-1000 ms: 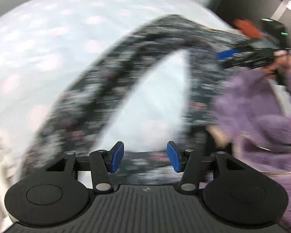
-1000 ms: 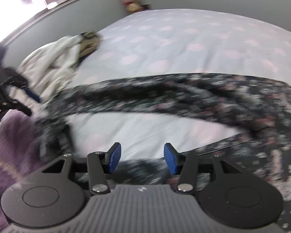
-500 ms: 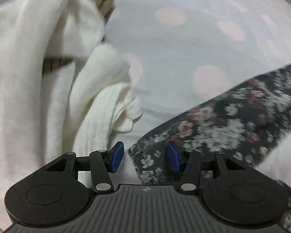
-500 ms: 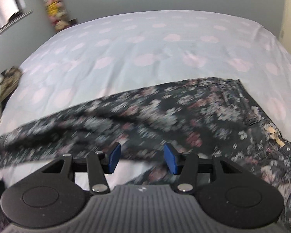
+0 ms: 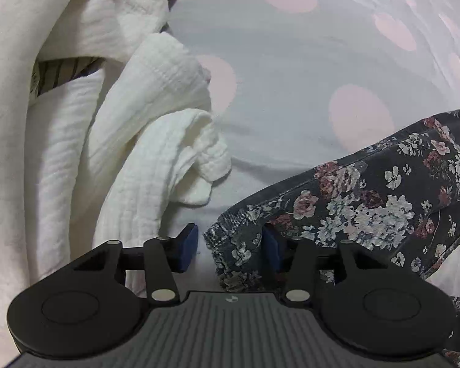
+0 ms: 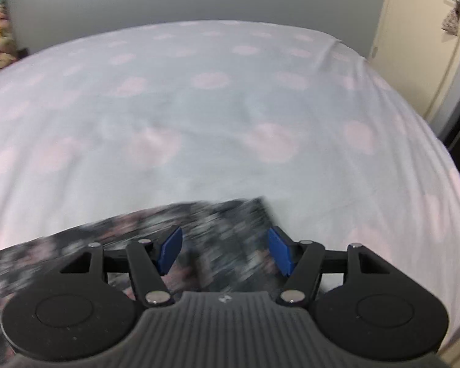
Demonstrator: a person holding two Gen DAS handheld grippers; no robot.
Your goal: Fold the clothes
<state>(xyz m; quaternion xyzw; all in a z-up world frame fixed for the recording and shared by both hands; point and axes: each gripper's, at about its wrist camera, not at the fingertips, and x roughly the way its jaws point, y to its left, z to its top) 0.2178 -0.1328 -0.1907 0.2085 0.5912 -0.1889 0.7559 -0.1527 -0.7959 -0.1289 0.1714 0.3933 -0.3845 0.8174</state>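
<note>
Left gripper (image 5: 228, 247) closing, hem of the floral trousers (image 5: 352, 211) between its pads, not yet pinched; right gripper (image 6: 225, 250) opening wide over their blurred other end (image 6: 168, 224).

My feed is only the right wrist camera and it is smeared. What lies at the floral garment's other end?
Observer: The left gripper is at the floral garment's hem, its jaws closing, the hem end between them.
Operator: Anything beside it?
Observer: A heap of white crinkled clothes lies on the dotted bedsheet, left of the hem and apart from it.
Operator: Only white ones?
Observer: No, a tan striped fabric pokes out of the heap.
</note>
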